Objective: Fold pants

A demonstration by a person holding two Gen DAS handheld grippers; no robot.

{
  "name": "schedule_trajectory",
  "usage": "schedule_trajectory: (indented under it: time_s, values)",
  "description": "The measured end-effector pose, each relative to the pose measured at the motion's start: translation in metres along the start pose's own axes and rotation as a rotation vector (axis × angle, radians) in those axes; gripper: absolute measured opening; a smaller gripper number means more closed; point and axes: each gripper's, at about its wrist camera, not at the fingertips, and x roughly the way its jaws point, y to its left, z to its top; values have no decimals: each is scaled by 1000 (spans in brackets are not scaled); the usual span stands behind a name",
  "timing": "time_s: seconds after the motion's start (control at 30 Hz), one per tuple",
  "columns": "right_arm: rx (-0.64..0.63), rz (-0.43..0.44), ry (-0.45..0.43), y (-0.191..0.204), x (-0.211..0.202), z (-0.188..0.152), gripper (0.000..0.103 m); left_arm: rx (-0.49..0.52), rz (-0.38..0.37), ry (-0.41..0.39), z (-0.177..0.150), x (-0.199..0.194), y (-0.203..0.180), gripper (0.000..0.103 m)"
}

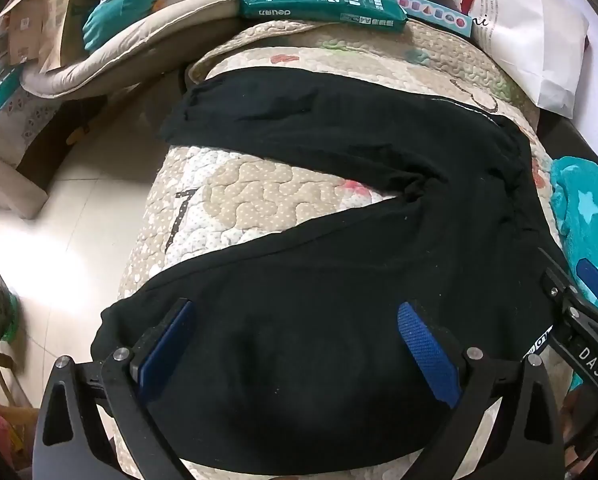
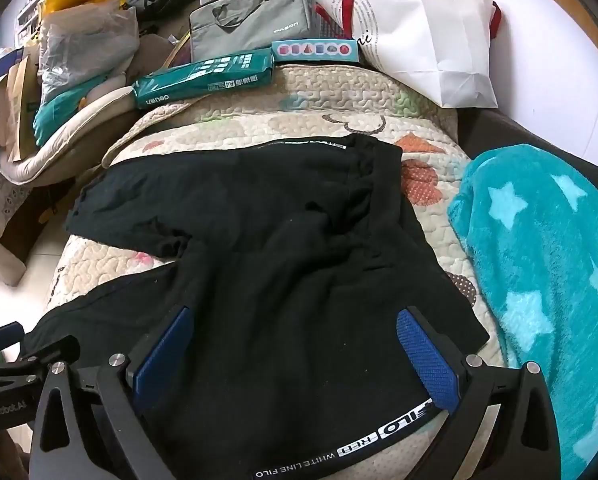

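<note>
Black pants lie spread in a V on a quilted cover, legs pointing left, waistband to the right. My left gripper is open, low over the near leg, empty. My right gripper is open over the pants near the waist, with the lettered white-and-black side stripe running under its right finger. The right gripper's side shows at the right edge of the left wrist view; the left gripper's side shows at the left edge of the right wrist view.
A teal star blanket lies right of the pants. At the back are a green paper pack, a grey laptop bag, a white paper bag and a cushion with clutter. Tiled floor lies left.
</note>
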Motion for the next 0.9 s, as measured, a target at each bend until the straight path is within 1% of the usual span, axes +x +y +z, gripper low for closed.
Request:
schedule_trajectory:
  time_s: [0.9]
  values:
    - [7,8,15,-1,6,-5,103,-6,-8,18,-2,5,3,100]
